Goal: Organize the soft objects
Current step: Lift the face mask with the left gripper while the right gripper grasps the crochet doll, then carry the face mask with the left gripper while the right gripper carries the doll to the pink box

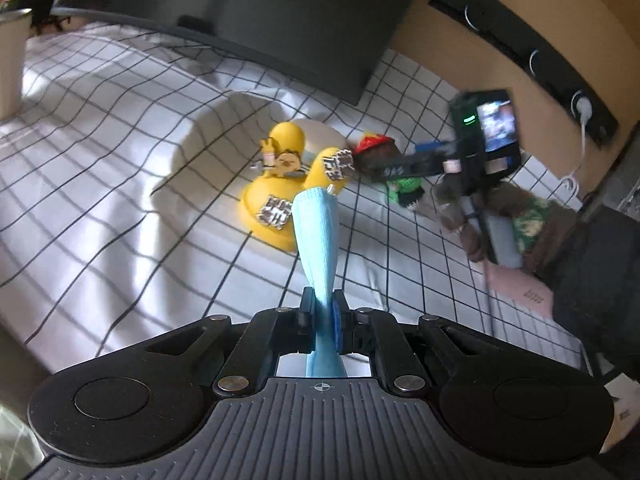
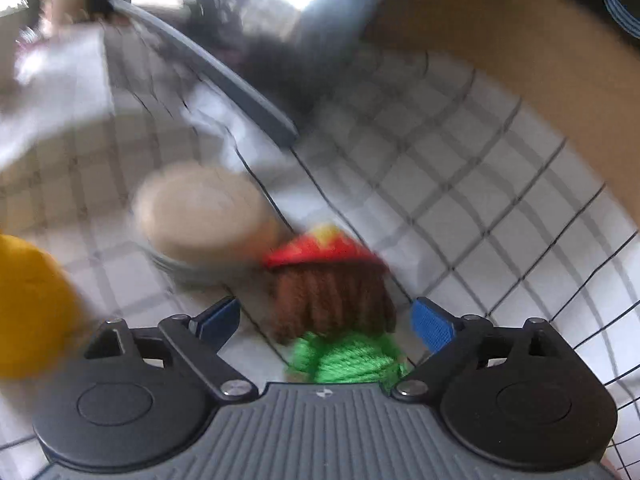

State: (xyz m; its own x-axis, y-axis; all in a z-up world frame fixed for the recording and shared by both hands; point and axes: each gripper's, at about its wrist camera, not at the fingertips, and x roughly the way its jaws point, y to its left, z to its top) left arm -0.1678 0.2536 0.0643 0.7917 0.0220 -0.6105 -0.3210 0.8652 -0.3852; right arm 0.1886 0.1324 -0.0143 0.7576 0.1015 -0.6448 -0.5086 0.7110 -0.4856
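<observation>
My left gripper (image 1: 323,308) is shut on a light blue face mask (image 1: 316,236), which sticks up and forward above the checked bedsheet (image 1: 120,168). Beyond it lie yellow plush items (image 1: 280,184) with badges. My right gripper (image 2: 326,320) is open, its blue-padded fingers (image 2: 434,326) on either side of a knitted doll (image 2: 332,300) with brown hair, red hat and green body. In the left wrist view the right gripper (image 1: 400,164) reaches over that doll (image 1: 380,152). A brown plush toy (image 1: 520,220) lies further right.
A dark pillow (image 1: 260,12) lies at the head of the bed. A round beige tin (image 2: 204,220) sits just beyond the doll. A white mug (image 1: 12,60) stands at far left. A pink paper (image 1: 520,292) lies near my dark sleeve (image 1: 600,280).
</observation>
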